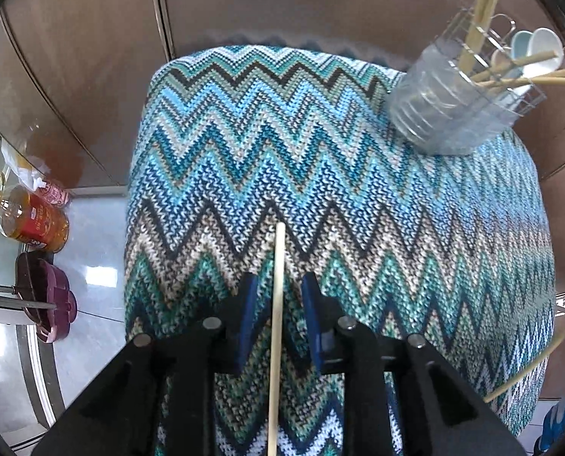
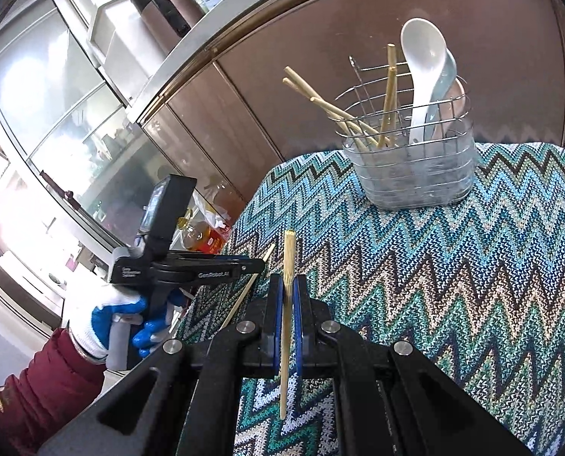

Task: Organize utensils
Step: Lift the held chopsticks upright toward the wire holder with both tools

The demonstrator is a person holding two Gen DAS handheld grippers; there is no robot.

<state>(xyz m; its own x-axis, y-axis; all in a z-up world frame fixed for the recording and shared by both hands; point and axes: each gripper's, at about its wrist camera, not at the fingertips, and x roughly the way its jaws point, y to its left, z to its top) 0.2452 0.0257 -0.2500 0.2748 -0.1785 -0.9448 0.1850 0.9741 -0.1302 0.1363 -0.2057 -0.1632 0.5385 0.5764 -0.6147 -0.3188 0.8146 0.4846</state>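
Observation:
A wire utensil holder (image 2: 411, 167) stands at the far edge of a zigzag-patterned cloth (image 2: 453, 266), holding several bamboo chopsticks (image 2: 387, 102) and white and pale blue spoons (image 2: 427, 72); it also shows in the left wrist view (image 1: 461, 102). My right gripper (image 2: 288, 285) is shut on a bamboo chopstick (image 2: 287, 304), held above the cloth. My left gripper (image 1: 276, 285) is open, its blue pads either side of a chopstick (image 1: 276, 323) lying on the cloth. In the right wrist view the left gripper (image 2: 259, 266) is over that chopstick (image 2: 244, 296).
Brown cabinet doors (image 1: 92, 76) stand behind the cloth-covered surface. On the floor to the left are an oil bottle (image 1: 27, 220) and a purple container (image 1: 46, 300). The held chopstick (image 1: 526, 368) shows at the cloth's right edge in the left wrist view. A thermos (image 2: 164, 3) stands on a counter.

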